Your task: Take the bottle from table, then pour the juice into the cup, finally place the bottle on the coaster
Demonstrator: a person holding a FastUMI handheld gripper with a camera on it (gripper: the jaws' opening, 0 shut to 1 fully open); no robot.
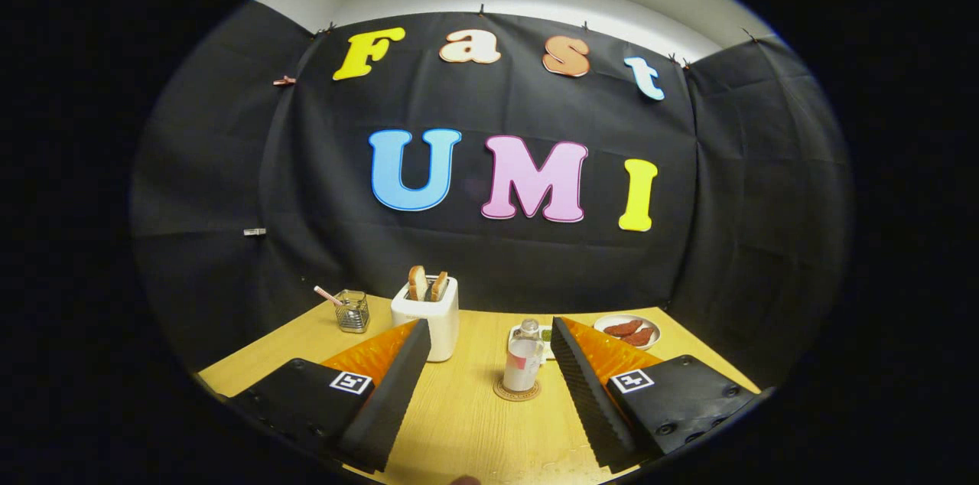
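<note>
Two fingers of my gripper stand spread wide apart, pinching nothing, with bare table between them. Just ahead of them, at about one o'clock from the gap and nearer the right finger, the bottle stands upright on the coaster, whose round edge shows under its base. Neither finger touches the bottle; the right fingertip is just beside it.

I judge the task to be at its last step or already over: bottle on coaster, fingers off it. From this view I cannot tell how much juice is left in the bottle. If the placing is done, the next move calls only for drawing straight back toward six o'clock with the fingers kept wide, so the right one does not clip the bottle and tip it.

Counting outward: one bottle, one coaster. Just behind the bottle, at twelve o'clock from it, is one small pale dish, mostly hidden, so I cannot say what it holds. At eleven o'clock stands one white toaster with two slices of toast poking up. Farther off at ten o'clock is one glass cup with one striped straw leaning out; I cannot tell whether juice is in it. At two o'clock, beyond the right finger, sits one plate with two reddish pieces of food.
</note>
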